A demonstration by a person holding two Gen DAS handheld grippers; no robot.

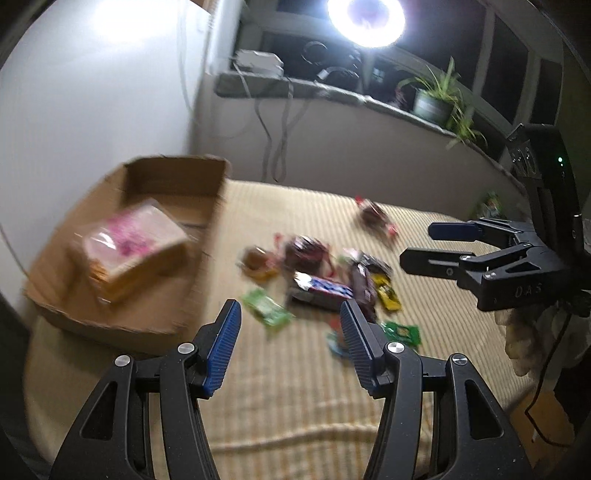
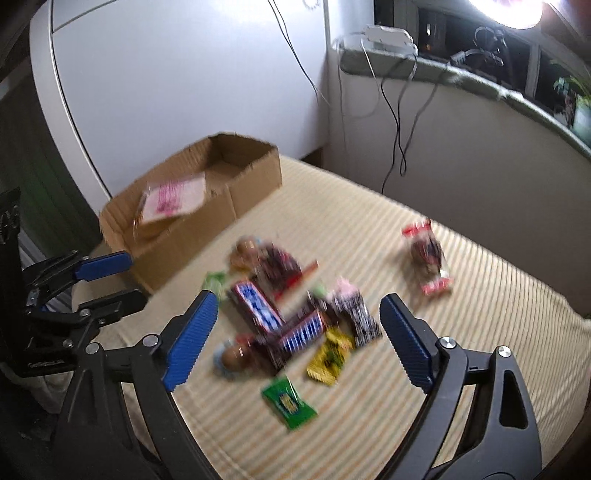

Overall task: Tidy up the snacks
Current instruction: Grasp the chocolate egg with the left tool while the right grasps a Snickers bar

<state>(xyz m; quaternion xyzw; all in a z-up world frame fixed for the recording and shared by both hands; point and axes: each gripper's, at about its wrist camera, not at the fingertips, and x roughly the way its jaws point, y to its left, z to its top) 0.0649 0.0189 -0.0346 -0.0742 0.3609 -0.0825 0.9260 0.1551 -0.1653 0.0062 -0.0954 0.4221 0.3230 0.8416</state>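
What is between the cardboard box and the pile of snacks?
Only bare striped cloth lies between the cardboard box and the snack pile; nothing else sits there. The right wrist view shows it best.

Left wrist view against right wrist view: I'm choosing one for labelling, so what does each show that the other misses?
Only the left wrist view shows the ring light whole and the potted plant clearly. Only the right wrist view shows the green wrapper unobstructed, nearest the camera. Both show the cardboard box holding a pink-printed packet, the snack pile on the striped cloth, and both claws open and empty: left claw, right claw.
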